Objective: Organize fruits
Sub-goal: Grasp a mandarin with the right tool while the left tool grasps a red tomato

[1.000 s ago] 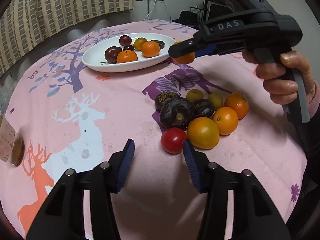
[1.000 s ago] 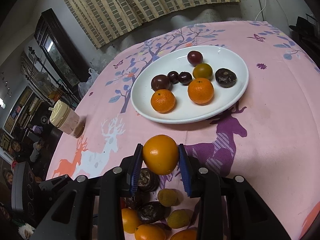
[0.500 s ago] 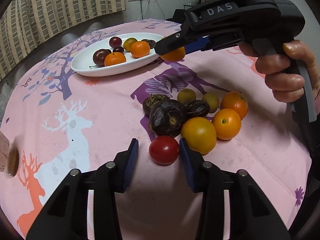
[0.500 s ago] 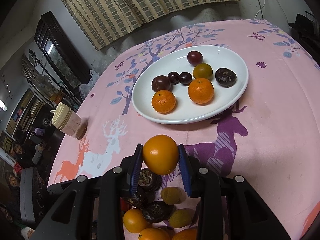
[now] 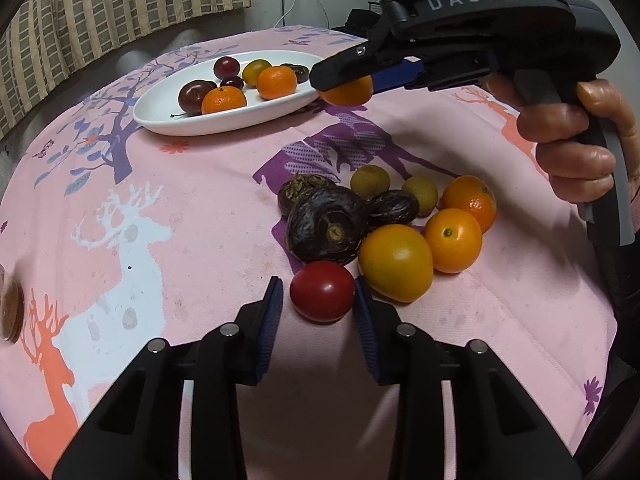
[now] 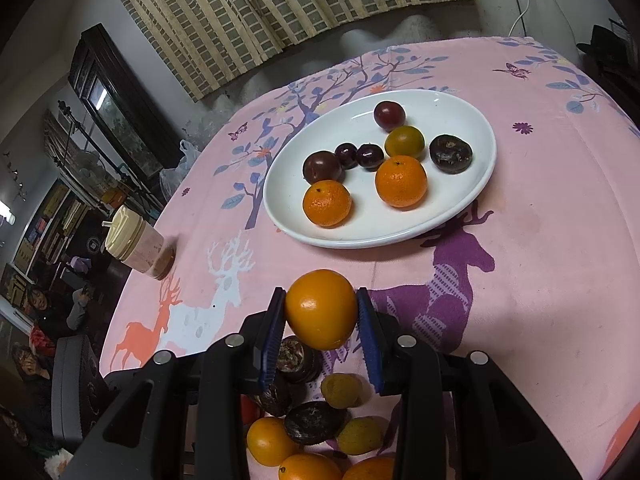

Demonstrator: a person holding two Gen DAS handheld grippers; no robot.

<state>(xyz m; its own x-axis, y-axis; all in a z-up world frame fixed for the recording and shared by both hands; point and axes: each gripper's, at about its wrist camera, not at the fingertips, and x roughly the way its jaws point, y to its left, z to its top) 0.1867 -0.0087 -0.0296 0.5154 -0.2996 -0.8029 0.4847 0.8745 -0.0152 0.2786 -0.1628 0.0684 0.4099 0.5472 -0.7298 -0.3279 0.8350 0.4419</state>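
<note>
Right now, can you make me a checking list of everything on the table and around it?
Surface: round table with a pink deer-print cloth, faintly stained.
Job's things: white plate holding two tangerines, plums, cherries, a greenish fruit and a dark one; loose fruit pile still on the cloth.
Clutter: lidded jar near the table edge.
Grippers: left tool closing around the red tomato, its left pad not yet touching; right tool clamped on an orange fruit, raised short of the plate.
Cables: white cord hanging from a wall socket.
Surroundings: woven blind, dark cabinet, people seated at far left.
</note>
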